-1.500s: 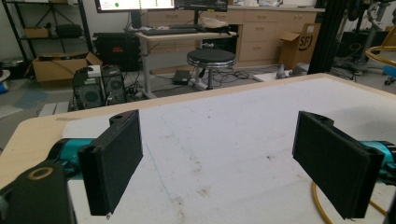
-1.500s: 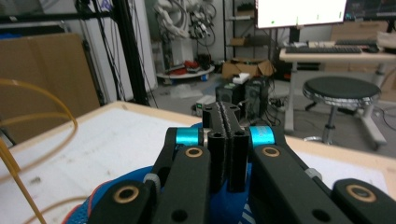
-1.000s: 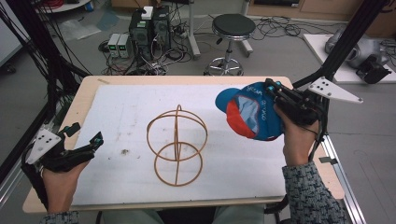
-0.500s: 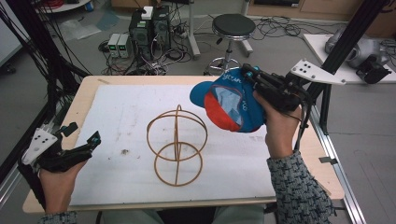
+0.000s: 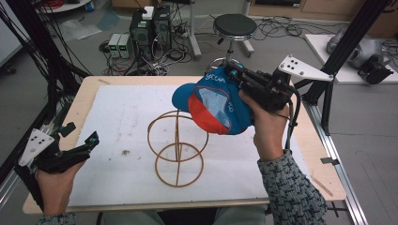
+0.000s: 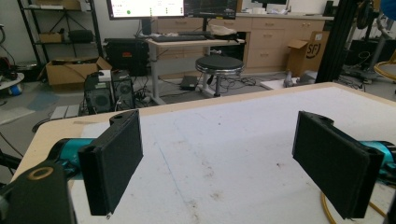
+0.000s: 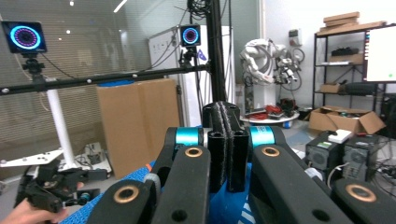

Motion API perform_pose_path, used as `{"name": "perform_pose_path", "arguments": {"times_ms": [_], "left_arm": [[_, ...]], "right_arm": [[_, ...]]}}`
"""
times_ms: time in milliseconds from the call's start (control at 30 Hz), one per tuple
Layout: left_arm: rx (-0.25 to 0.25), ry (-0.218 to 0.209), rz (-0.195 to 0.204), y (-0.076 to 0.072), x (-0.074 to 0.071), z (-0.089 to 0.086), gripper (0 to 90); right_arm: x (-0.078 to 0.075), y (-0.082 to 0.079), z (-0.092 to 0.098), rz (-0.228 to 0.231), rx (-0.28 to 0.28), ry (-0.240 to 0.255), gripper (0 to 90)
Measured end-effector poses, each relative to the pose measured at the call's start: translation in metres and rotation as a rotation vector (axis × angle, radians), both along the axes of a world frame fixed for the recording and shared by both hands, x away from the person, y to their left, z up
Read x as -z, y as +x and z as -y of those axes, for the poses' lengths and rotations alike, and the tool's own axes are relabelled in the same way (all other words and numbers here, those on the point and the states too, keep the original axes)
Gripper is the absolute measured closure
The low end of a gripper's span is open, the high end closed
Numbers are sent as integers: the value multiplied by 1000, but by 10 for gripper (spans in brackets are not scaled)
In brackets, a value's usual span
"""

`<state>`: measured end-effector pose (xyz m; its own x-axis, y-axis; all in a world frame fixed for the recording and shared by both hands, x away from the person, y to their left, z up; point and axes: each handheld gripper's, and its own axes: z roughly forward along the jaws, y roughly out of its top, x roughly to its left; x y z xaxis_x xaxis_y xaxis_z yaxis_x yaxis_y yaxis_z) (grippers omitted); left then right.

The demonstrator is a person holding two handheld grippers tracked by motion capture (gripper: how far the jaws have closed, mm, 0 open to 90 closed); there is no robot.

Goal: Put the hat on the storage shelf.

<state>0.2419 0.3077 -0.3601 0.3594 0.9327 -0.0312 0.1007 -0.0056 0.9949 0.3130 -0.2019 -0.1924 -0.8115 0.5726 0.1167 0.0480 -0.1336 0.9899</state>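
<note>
Right claw (image 5: 231, 71) clamped on cap (image 5: 211, 105) rim

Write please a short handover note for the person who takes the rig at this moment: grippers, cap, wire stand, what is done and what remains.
Right gripper: shut on the blue and red cap, held in the air over the far side of the wire stand.
Left gripper: open, empty, at the table's near left.
Done: cap picked up and carried to the stand.
Left: probably lower the cap onto the stand's top ring and release.
</note>
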Motion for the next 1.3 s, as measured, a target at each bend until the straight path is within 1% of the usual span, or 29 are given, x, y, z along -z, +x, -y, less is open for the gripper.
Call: {"name": "perform_pose_path", "arguments": {"times_ms": [200,367,567,800,933,1100,1300], "left_arm": [[-5,-1,-1,-1,0,-2,163],[-9,-2,-1,-1,-1,-3,163],[-8,-2,0,-1,-1,-3,163],[-10,-3,-1,-1,0,-3,163],[-10,-3,-2,-1,0,-3,163],[-8,-3,0,-1,-1,-3,163],[-9,-4,-1,-1,0,-4,163]], "right_arm": [[1,-1,-8,-1,-42,12,900],[6,-4,-17,-7,-82,-2,900],[18,-6,-29,-40,-150,-2,900],[33,-12,-41,-70,-202,-27,900],[40,-17,-47,-72,-227,-38,900],[47,-21,-55,-90,-255,-57,900],[53,-26,-65,-94,-282,-75,900]]}}
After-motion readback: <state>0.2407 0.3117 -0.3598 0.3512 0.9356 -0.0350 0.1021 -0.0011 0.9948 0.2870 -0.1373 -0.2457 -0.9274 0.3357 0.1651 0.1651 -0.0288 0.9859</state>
